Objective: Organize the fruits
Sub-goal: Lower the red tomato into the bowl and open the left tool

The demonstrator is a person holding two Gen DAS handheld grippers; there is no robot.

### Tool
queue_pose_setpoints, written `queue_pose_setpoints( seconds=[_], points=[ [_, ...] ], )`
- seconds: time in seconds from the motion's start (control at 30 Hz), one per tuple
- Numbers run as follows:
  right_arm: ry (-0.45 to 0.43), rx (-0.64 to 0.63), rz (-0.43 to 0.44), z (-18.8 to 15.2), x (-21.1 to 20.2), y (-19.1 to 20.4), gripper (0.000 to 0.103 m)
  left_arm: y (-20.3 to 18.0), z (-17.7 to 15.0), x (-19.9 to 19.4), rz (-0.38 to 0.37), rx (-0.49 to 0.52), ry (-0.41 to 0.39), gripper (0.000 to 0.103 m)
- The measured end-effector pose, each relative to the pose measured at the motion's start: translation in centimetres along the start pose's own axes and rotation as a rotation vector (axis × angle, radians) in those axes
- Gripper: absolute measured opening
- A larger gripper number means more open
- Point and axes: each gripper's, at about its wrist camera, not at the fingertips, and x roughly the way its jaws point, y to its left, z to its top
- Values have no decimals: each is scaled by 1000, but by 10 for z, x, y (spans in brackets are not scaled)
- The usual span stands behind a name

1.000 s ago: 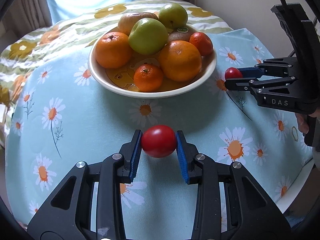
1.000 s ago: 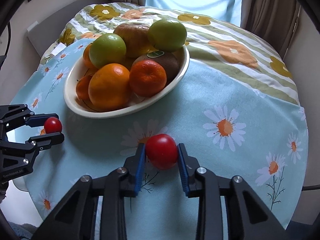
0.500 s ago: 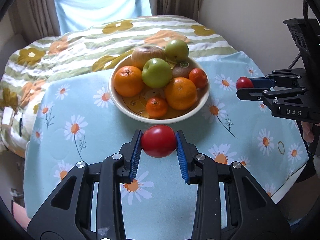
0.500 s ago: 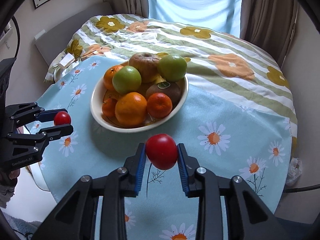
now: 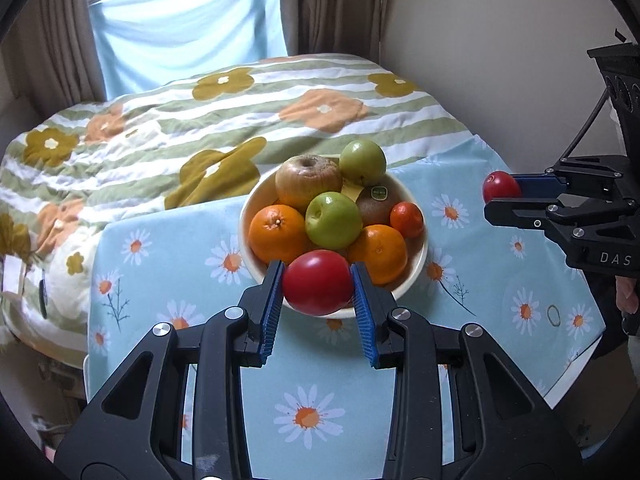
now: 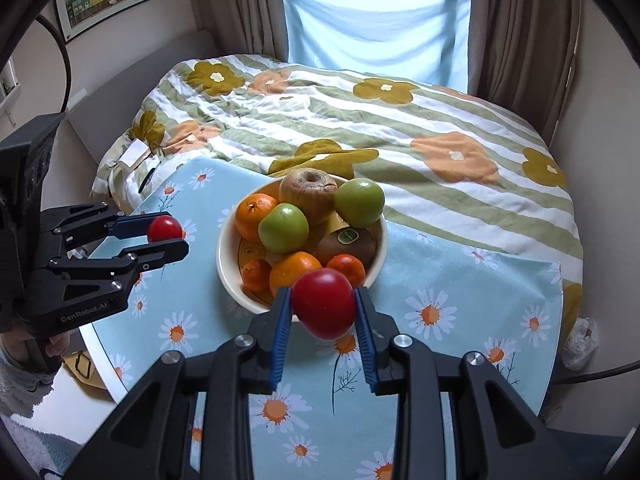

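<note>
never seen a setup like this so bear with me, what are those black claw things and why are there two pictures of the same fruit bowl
They are hand-held grippers, not robot arms: a person holds one in each hand, and each carries a wide-angle camera looking along its two fingers. So each picture is one gripper's own view, with the other gripper showing at the side.

In the left view, the left gripper is closed on a red tomato. In the right view, the right gripper is closed on a second red tomato.

Beyond them, a cream bowl stands on a daisy-print tablecloth. It holds green apples, oranges, smaller tangerines, a kiwi with a sticker and a brownish apple. Behind the table lies a flowered bed cover.
</note>
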Motion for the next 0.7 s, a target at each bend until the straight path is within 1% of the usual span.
queue_pose_setpoints(
  seconds=[0.2,0.4,0.6,0.7],
  points=[
    [-7,94,-23,10,22,6,29,16,7,30,-48,82,34,38],
    [9,172,-50,12,46,8,29,23,2,63,-96,145,78,38],
    [24,215,-78,11,57,10,29,23,-6,81,-126,180,101,38],
    [28,228,-88,9,59,10,29,22,-9,86,-129,200,108,38]
  ],
)
